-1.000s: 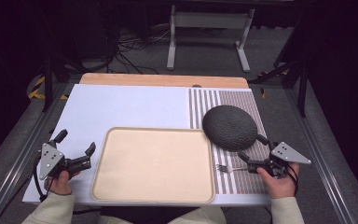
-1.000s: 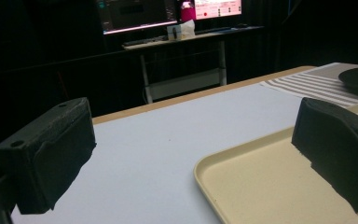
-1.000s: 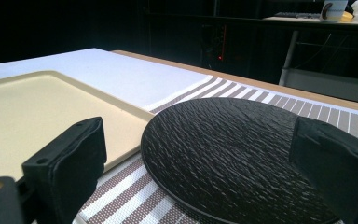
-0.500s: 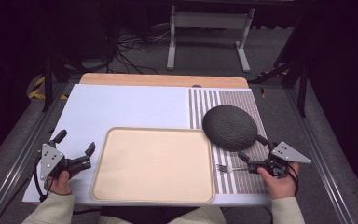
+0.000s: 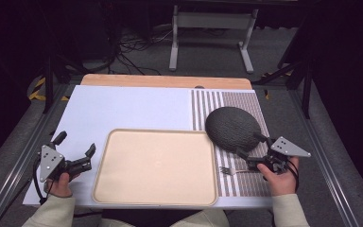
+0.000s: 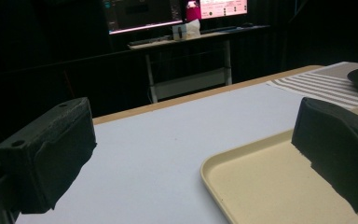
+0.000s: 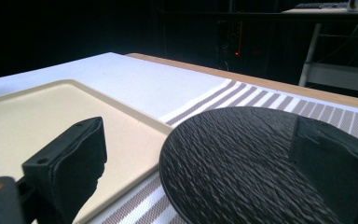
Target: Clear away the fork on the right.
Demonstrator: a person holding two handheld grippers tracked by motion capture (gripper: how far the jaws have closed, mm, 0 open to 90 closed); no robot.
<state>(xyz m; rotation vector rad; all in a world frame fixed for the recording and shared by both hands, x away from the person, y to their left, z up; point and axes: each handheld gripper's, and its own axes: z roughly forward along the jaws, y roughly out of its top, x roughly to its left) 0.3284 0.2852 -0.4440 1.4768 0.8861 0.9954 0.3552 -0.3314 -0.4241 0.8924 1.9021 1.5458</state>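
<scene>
A: Nearest the person, what sits around the tray?

B: One beige tray, bare, lying on the white mat. Left gripper just off the tray's left edge, jaws spread wide, nothing between them. Right gripper off the tray's right side, over the striped placemat, jaws also apart, holding nothing.

A: And the task's things?

B: One fork flat on the placemat, just right of the tray's near-right corner, beside the right hand. One dark textured plate farther back, right of the tray's far-right corner, its edge almost meeting the tray.

A: Anything in the way?

B: The plate lies directly ahead of the right gripper; its rim spans the gap between the jaws in the right gripper view. Ahead of the left gripper: the tray's corner and open mat.

A: What does one view add?

B: The fork appears in the high view. The left gripper view picks up a far desk with lit monitors. Beyond the tray's far side, the high view shows the wooden table edge, then a metal stand on the floor.
</scene>
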